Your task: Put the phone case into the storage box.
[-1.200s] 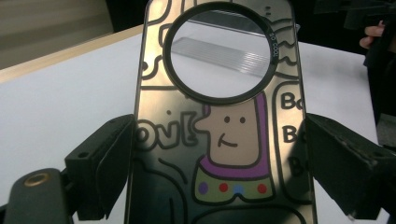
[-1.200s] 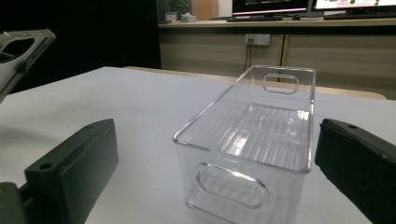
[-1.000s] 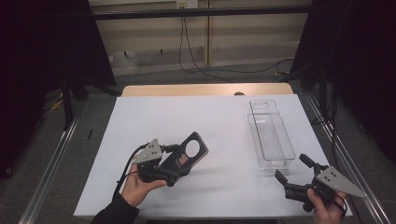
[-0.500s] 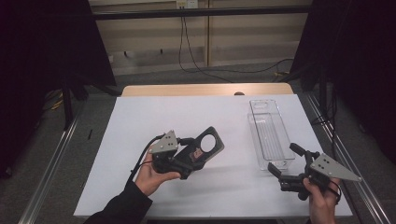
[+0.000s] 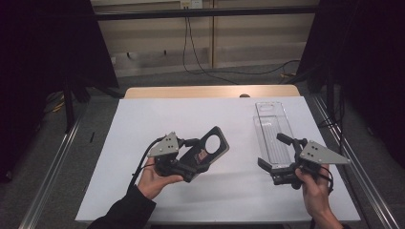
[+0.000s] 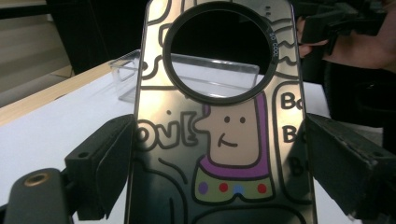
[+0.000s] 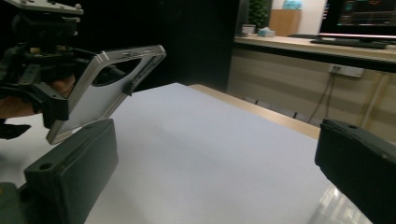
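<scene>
Two claws are up over the white surface [image 5: 143, 124]. Left claw [image 5: 203, 155] pinches a phone case [image 6: 219, 140] with a cartoon face; its bottom is cut off. Right claw [image 5: 274, 152], at 4 o'clock, is spread wide beside the clear box [image 5: 272, 129].

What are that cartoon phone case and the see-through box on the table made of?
The phone case looks like glossy hard plastic, possibly with a mirror-like coating: its printed back reflects light and keeps a rigid edge between the left gripper jaws. The clear tray seems to be thin transparent plastic, since the white table cover shows through its walls.
</scene>
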{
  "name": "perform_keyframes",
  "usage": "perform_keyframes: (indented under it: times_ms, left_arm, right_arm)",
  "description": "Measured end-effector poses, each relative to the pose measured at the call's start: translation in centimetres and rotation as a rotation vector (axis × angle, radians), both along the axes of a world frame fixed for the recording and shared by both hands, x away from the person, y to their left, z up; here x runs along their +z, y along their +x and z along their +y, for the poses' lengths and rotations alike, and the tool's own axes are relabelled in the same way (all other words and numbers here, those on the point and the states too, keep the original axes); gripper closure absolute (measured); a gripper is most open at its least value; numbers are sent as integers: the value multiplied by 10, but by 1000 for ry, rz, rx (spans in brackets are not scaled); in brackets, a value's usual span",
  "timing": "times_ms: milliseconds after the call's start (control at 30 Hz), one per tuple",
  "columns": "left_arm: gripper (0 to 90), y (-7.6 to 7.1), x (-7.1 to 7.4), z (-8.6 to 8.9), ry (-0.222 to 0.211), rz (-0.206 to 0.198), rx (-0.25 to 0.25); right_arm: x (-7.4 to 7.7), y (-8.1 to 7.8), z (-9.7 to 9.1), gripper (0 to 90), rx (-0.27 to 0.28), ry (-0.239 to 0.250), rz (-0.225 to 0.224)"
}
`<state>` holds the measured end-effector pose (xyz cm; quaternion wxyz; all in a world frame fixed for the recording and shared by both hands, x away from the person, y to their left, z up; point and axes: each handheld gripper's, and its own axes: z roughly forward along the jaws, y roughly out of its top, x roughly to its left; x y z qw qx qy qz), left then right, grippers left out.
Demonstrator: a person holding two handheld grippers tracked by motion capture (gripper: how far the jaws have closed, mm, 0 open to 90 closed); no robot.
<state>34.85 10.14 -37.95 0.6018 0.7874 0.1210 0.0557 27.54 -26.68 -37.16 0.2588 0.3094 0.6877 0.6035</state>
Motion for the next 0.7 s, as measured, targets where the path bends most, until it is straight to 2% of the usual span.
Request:
perform_keyframes:
  times_ms: [33,100,200,333,400,500,633,700]
  left_arm:
    - [122,0,1,1,-18,11,-11]
    - [122,-1,2,2,-16,5,-14]
    - [122,-2,3,1,-19,7,-25]
    - [122,-3,6,1,-42,23,-36]
    - [122,-4,8,0,-49,20,-41]
    - [122,-5,9,-1,-54,17,-56]
    - [122,-6,8,-3,-57,19,-69]
    - [122,-6,7,-4,-64,26,-74]
  right_arm:
    - [5,5,8,0,50,-8,6]
    - [8,9,13,0,90,24,14]
    - [11,15,19,0,141,28,9]
    - [18,27,22,0,220,66,13]
    - [23,32,22,0,220,75,5]
    - [27,37,26,0,264,78,-2]
    - [26,40,33,0,304,78,-13]
    - [24,42,36,0,326,78,-4]
